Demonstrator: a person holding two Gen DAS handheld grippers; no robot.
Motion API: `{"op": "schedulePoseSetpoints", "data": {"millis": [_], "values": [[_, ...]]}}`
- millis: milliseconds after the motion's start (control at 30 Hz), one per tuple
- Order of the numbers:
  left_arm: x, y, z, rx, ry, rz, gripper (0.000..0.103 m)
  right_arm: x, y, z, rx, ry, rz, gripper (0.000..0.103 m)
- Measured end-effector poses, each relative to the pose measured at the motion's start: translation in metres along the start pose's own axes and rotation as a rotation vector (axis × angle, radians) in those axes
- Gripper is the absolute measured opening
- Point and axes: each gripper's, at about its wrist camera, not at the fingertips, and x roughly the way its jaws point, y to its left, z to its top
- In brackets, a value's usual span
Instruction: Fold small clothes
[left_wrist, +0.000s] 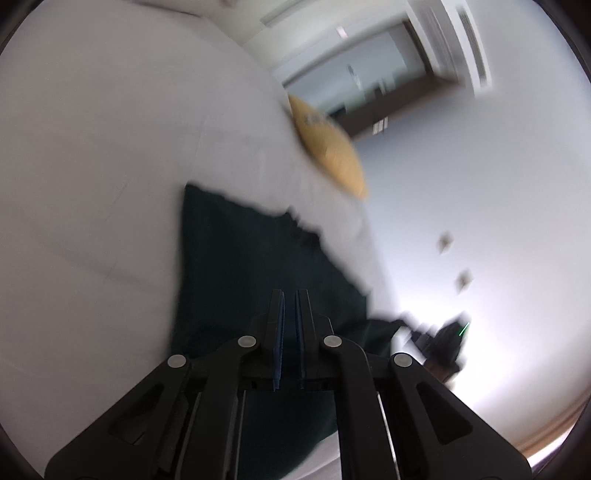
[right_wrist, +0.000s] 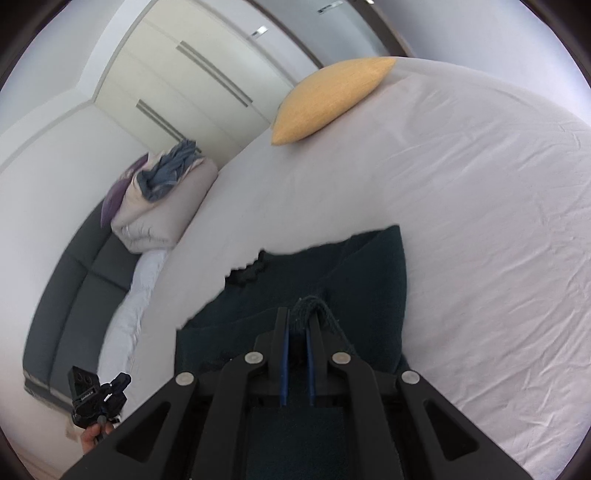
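A dark teal garment (left_wrist: 236, 258) lies spread on the white bed sheet (left_wrist: 92, 147). My left gripper (left_wrist: 290, 295) hovers over its near part with the fingers nearly together and nothing between them. The view is blurred. In the right wrist view the same garment (right_wrist: 369, 266) lies on the sheet (right_wrist: 480, 221). My right gripper (right_wrist: 299, 314) is shut on a bunched fold of the garment's edge, which sticks up between the fingertips. The left gripper (right_wrist: 99, 398) shows at the lower left of the right wrist view, held in a hand.
A yellow pillow (right_wrist: 328, 96) lies at the far end of the bed, and also shows in the left wrist view (left_wrist: 328, 147). A pile of folded bedding and clothes (right_wrist: 162, 199) sits on a grey sofa (right_wrist: 74, 295) beside the bed. White wardrobe doors (right_wrist: 184, 74) stand behind.
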Motion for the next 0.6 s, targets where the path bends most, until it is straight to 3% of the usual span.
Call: {"op": "schedulePoseSetpoints", "data": {"millis": [67,133,267,400,600], "values": [[0.006,0.005,-0.012,0.077,0.043,0.080,0.022,0.000,-0.003,-0.011,-0.008,0.022,-0.005,0.008],[0.011,0.002,-0.023,0.236,0.058,0.219,0.080,-0.003,-0.008,-0.021,-0.007,0.033,-0.008,0.008],[0.021,-0.005,-0.040,0.432,0.101,0.340,0.082,-0.020,-0.013,-0.032,0.004,0.028,0.007,0.008],[0.039,-0.016,-0.061,0.586,0.205,0.353,0.082,-0.043,-0.015,-0.041,0.017,-0.003,0.037,0.008],[0.056,-0.021,-0.056,0.562,0.215,0.358,0.078,-0.058,-0.017,-0.057,0.028,-0.002,0.043,0.008]]}}
